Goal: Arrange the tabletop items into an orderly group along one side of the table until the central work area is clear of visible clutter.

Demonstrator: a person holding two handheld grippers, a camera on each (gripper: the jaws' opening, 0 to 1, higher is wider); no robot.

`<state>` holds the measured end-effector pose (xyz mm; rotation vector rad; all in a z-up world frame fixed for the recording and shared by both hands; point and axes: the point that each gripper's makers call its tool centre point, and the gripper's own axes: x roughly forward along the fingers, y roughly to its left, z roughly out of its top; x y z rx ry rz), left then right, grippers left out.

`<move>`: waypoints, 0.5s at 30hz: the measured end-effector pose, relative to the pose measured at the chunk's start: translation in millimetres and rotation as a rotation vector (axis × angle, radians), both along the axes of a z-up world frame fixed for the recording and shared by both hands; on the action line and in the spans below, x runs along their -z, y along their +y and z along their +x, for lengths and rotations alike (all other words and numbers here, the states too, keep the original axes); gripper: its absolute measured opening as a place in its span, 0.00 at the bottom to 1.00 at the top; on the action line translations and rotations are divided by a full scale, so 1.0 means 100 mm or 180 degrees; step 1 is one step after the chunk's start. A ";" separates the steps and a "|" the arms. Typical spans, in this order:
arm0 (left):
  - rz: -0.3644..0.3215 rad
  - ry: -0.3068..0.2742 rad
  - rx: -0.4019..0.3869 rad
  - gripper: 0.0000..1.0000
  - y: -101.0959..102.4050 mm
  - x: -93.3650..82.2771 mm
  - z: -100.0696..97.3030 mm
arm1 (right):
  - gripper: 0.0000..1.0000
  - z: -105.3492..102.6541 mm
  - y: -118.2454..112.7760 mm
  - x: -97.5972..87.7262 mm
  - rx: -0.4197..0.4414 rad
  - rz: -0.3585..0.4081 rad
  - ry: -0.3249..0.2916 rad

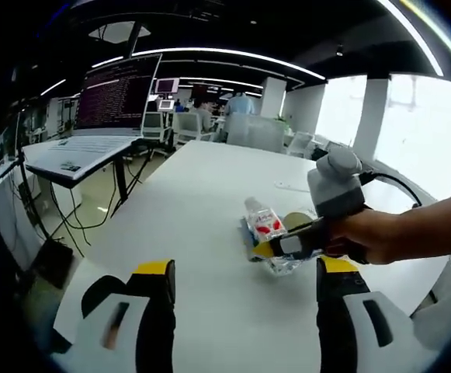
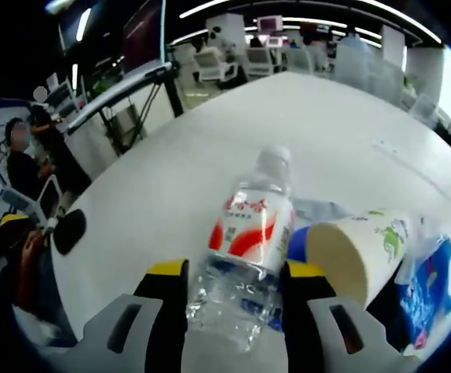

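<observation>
A clear water bottle with a red and white label lies on the white table, cap pointing away. My right gripper is shut on its lower body, one yellow-tipped jaw on each side. Touching the bottle on its right lies a tipped paper cup, and past that a blue packet. In the left gripper view a hand holds the right gripper on the bottle, with the cup behind. My left gripper is open over the near table with nothing between its jaws.
An open laptop sits on a side desk left of the table, with cables hanging under it. Chairs stand at the far end. A black cable runs along the table's right side. A person sits at the left.
</observation>
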<state>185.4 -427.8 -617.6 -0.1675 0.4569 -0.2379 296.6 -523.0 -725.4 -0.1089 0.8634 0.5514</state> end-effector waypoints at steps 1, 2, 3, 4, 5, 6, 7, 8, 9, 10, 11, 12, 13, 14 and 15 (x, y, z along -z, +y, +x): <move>-0.0006 -0.0001 0.0001 0.73 -0.01 0.00 0.00 | 0.44 -0.01 0.00 0.00 -0.0001 0.0010 0.0004; -0.0005 0.0000 0.0005 0.72 -0.01 0.00 0.01 | 0.44 -0.02 0.00 0.00 -0.0008 0.0028 0.0022; 0.0002 0.0000 0.0007 0.72 -0.01 0.00 0.01 | 0.44 -0.03 0.00 0.00 -0.0017 0.0027 0.0029; 0.0002 0.0001 0.0007 0.72 -0.02 0.00 0.02 | 0.44 -0.05 0.00 0.01 -0.0028 0.0024 0.0031; -0.0016 -0.0008 0.0000 0.72 -0.02 -0.01 0.03 | 0.44 -0.06 0.00 0.01 -0.0057 0.0017 0.0023; -0.0031 -0.0017 -0.0014 0.71 -0.02 -0.01 0.04 | 0.44 -0.08 0.00 0.01 -0.0076 0.0014 0.0018; -0.0051 -0.0021 -0.0031 0.71 -0.02 -0.01 0.06 | 0.44 -0.09 0.00 0.01 -0.0078 0.0022 0.0018; -0.0061 -0.0015 -0.0033 0.70 -0.02 0.00 0.07 | 0.44 -0.09 -0.01 0.01 -0.0079 0.0031 0.0020; -0.0071 -0.0010 -0.0031 0.69 -0.02 0.01 0.08 | 0.44 -0.10 -0.01 0.01 -0.0085 0.0041 0.0025; -0.0081 -0.0003 -0.0031 0.69 -0.03 0.02 0.09 | 0.44 -0.12 -0.01 0.02 -0.0093 0.0052 0.0028; -0.0085 -0.0001 -0.0035 0.69 -0.03 0.03 0.10 | 0.44 -0.13 -0.01 0.02 -0.0101 0.0058 0.0025; -0.0091 0.0003 -0.0035 0.69 -0.03 0.04 0.11 | 0.44 -0.14 -0.02 0.02 -0.0113 0.0061 0.0020; -0.0106 0.0008 -0.0027 0.69 -0.04 0.04 0.12 | 0.44 -0.15 -0.02 0.02 -0.0121 0.0069 0.0011; -0.0142 0.0004 -0.0010 0.69 -0.06 0.05 0.14 | 0.44 -0.16 -0.03 0.02 -0.0122 0.0078 0.0008; -0.0147 0.0010 -0.0006 0.69 -0.06 0.05 0.15 | 0.44 -0.17 -0.03 0.02 -0.0128 0.0086 0.0006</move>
